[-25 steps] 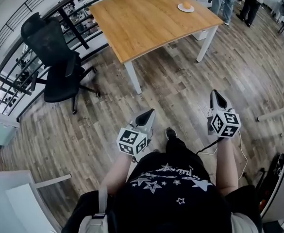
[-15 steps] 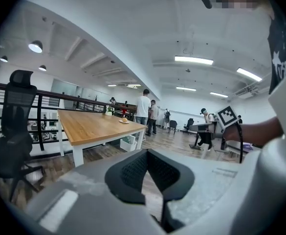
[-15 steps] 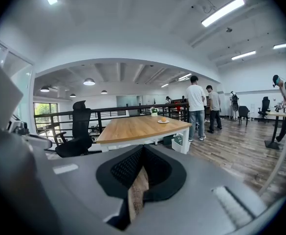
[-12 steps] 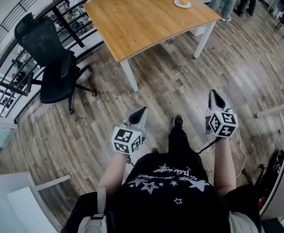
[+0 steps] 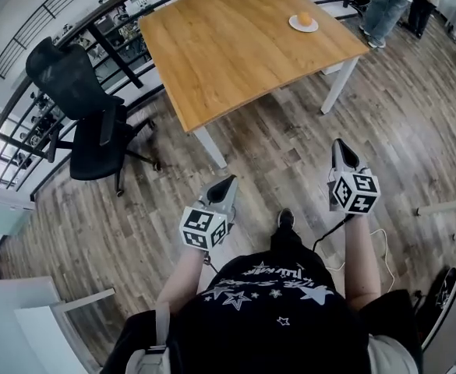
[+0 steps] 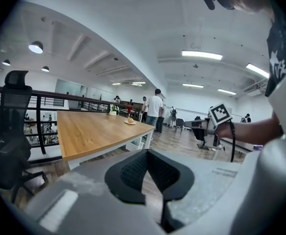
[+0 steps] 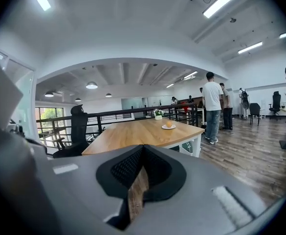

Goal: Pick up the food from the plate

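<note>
Black star-print T-shirt [image 5: 274, 318], grey left gripper [image 5: 228, 182]

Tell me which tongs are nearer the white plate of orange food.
The right tongs; the left tongs hang farther from the round white plate.

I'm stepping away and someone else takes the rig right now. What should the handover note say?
Left tongs: shut, empty, held low over the floor, pointing toward the table.
Right tongs: shut, empty, also low and short of the table.
Things: the round orange food sits on a small white plate near the table's far right corner, well out of reach from here.
Done: nothing yet; the food is untouched.
Left: walk up to the table, open one pair of tongs, close on the food, lift it off the plate.
</note>
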A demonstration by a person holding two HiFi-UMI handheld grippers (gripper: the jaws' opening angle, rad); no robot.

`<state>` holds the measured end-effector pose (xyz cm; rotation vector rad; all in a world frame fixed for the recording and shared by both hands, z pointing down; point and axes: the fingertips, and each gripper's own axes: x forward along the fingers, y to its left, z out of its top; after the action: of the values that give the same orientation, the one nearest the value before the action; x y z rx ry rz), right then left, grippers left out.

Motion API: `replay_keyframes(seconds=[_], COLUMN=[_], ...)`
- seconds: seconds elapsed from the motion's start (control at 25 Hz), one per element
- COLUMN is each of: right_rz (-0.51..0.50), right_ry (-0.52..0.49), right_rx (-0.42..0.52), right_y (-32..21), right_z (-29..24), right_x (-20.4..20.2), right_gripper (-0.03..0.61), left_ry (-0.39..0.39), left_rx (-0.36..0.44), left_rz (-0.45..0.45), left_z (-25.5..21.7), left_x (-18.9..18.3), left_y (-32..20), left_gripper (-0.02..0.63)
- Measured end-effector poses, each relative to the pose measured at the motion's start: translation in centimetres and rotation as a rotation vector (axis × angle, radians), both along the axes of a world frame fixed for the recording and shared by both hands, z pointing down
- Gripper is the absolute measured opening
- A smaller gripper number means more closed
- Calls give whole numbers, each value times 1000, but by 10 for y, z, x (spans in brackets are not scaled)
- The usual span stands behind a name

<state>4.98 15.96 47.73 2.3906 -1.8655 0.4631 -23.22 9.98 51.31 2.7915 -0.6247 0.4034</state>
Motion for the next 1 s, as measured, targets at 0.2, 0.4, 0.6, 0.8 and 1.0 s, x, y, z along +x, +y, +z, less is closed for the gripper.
replay_keyframes(seconds=[0.2, 0.4, 0.6, 0.8, 1.0], right_rz=[-29, -32, -29, -32, -49], right_ry=[-14, -25, -35, -43, -54], right_rx=[-12, -7, 3, 18, 18], right_y=[-35, -55, -70, -81, -87], right_z=[4, 5, 5, 4, 7], right_x=[44, 93, 143, 170, 174], right_gripper=[0, 0, 0, 0, 0], left_ry=[-11, -26, -15, 2, 4], left_rx=[-15, -29, -24, -22, -47], left_rz=[-15, -22, -50, -79, -99], left_z=[3, 8, 3, 1, 6], left_x=[47, 89, 131, 154, 157], left_y=[-24, -38, -60, -74, -75], left_gripper=[2, 2, 2, 2, 2])
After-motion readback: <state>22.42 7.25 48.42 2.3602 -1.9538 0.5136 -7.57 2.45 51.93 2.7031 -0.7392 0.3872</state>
